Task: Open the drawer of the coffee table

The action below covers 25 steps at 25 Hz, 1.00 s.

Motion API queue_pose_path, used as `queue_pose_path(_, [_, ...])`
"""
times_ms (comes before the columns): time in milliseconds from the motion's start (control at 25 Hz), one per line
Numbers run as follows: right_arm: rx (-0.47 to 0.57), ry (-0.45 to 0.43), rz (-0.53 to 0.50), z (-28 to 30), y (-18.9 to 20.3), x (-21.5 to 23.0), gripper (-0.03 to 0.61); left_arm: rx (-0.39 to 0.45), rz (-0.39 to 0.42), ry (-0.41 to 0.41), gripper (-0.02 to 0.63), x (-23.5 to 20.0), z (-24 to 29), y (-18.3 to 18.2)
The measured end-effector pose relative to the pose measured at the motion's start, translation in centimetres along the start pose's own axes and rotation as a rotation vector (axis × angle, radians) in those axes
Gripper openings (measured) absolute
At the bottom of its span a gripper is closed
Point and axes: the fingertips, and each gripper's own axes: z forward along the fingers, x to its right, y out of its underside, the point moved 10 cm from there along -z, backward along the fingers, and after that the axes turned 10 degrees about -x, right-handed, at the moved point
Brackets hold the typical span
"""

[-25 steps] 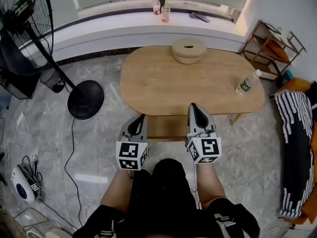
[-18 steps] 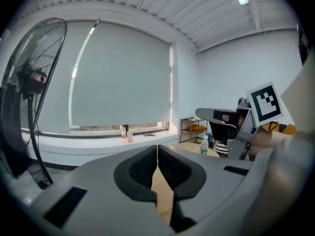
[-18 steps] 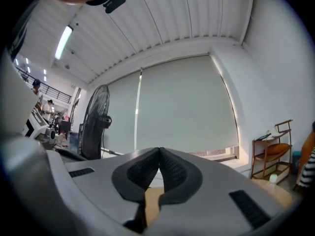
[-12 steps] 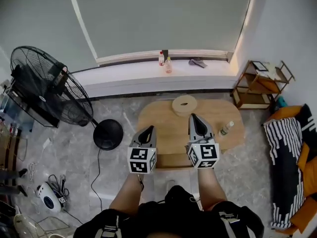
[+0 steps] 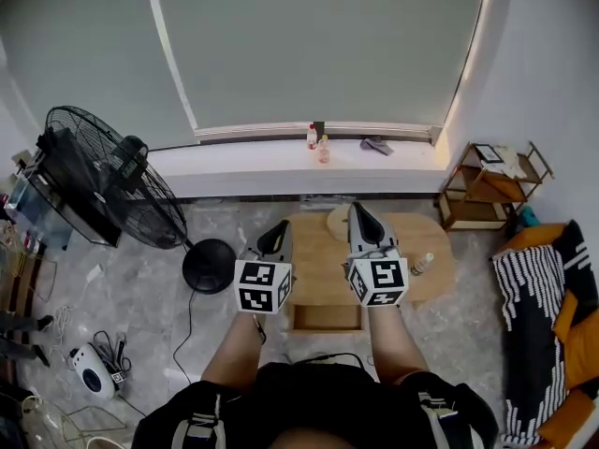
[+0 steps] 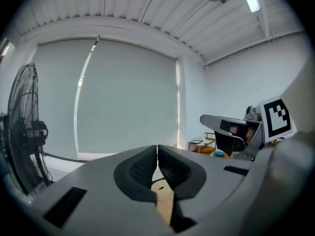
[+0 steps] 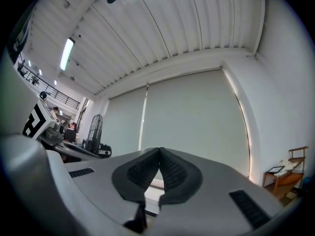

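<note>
Looking down from the head view, I log the drawer [image 5: 328, 317] standing out from the front of the oval wooden coffee table [image 5: 318, 269]: a shallow rectangular box showing only its plain wood floor. A clear plastic bottle [image 5: 423, 264] sits near the table's right end, contents unreadable. Left gripper [image 5: 280, 225] and right gripper [image 5: 357, 210] have ribbed black jaws shut tight on nothing, both clear of the drawer, which shows between and below their marker cubes.
</note>
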Motion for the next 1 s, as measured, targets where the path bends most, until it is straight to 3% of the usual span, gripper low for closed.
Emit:
queue_pose_path(320, [0.037, 0.027, 0.015, 1.6, -1.3, -2.2, 0.012, 0.051, 0.052, -0.005, 0.025, -3.2, -1.3, -2.0])
queue_pose_path(1000, [0.001, 0.054, 0.012, 2.2, -0.7, -4.6, 0.012, 0.069, 0.062, -0.002, 0.025, -5.9, -2.6, -1.8])
